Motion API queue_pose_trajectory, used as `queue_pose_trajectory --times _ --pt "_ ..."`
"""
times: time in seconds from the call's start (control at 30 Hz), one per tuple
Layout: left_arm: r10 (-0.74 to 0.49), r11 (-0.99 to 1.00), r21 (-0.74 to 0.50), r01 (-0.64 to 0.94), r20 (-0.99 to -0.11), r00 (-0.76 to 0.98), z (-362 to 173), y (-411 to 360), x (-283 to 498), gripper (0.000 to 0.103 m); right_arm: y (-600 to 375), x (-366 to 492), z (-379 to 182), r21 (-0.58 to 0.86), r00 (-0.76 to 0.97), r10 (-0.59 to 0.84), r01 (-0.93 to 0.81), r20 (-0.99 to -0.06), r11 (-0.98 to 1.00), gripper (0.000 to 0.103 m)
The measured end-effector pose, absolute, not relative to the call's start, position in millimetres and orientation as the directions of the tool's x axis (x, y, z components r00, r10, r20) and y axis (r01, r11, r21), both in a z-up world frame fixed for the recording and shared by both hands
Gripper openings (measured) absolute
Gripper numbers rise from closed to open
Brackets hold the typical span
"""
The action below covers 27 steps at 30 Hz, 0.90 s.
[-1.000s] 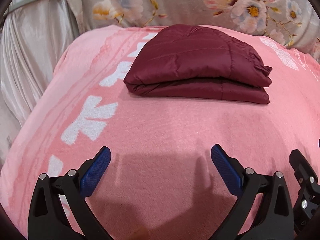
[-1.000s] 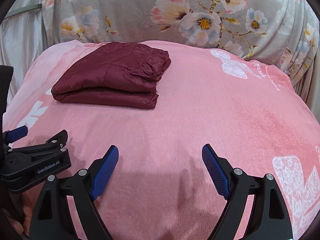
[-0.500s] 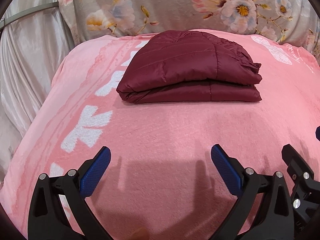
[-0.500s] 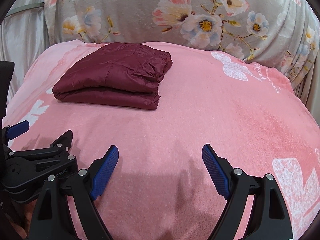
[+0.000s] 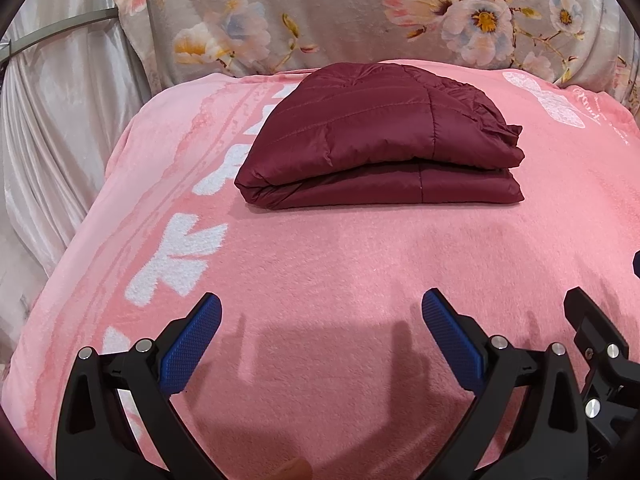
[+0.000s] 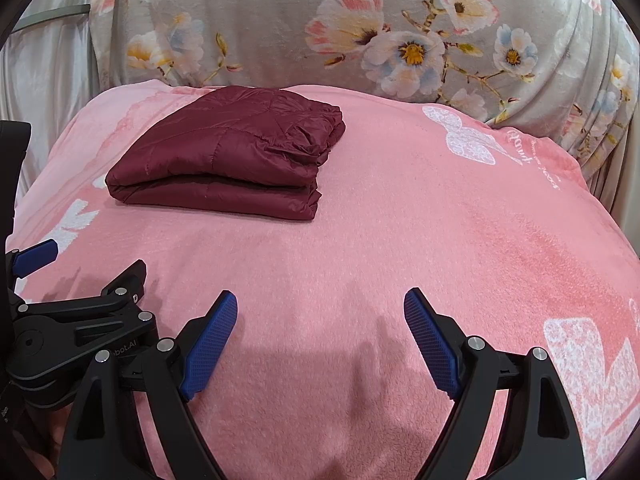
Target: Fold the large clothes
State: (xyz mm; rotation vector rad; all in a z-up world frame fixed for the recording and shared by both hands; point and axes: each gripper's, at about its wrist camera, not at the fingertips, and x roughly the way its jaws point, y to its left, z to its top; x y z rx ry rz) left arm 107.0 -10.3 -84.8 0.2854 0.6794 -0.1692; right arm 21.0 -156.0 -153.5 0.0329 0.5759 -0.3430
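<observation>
- Maroon jacket (image 5: pixel 380 140) lies folded in a squared stack at the far side of the pink blanket (image 5: pixel 340 272).
- Left gripper (image 5: pixel 320 316) and right gripper (image 6: pixel 320 312) both spread wide, empty, well short of it.
- Judgement: folding looks finished; lift clear, avoid snagging the stack.

The left tool (image 5: pixel 320 334) hangs with its blue-padded fingers (image 5: pixel 192 350) spread wide, nothing between them. The right tool (image 6: pixel 320 328) sits just beside it, tilted downward too, its fingers (image 6: pixel 432 346) equally wide apart and empty.
</observation>
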Motion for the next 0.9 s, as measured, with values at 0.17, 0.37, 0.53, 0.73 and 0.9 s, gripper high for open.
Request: queue_pose_trajectory --times 0.17,0.37,0.53,0.73,0.9 --pt "-0.059 0.948 0.206 0.244 -0.638 0.768 -84.8 -10.2 106.3 0.098 -156.5 21.0 -153.5 -0.064 0.784 -0.308 0.326 -0.539 0.943 0.083" --pt "-0.061 0.947 0.207 0.246 -0.636 0.769 -85.0 -9.6 106.8 0.098 -156.2 21.1 -153.6 -0.065 0.784 -0.308 0.326 -0.539 0.943 0.083" --pt "-0.059 0.947 0.207 0.245 -0.636 0.769 -85.2 -10.0 106.5 0.097 -156.3 21.2 -153.7 -0.064 0.784 -0.308 0.326 -0.539 0.943 0.083" --pt "-0.059 0.947 0.207 0.245 -0.636 0.769 -85.5 -10.5 106.3 0.096 -156.3 21.3 -153.8 -0.064 0.784 -0.308 0.326 -0.54 0.943 0.083" --pt "-0.058 0.947 0.208 0.243 -0.636 0.769 -85.9 -11.1 105.5 0.096 -156.5 21.2 -153.7 -0.065 0.783 -0.308 0.326 -0.54 0.943 0.083"
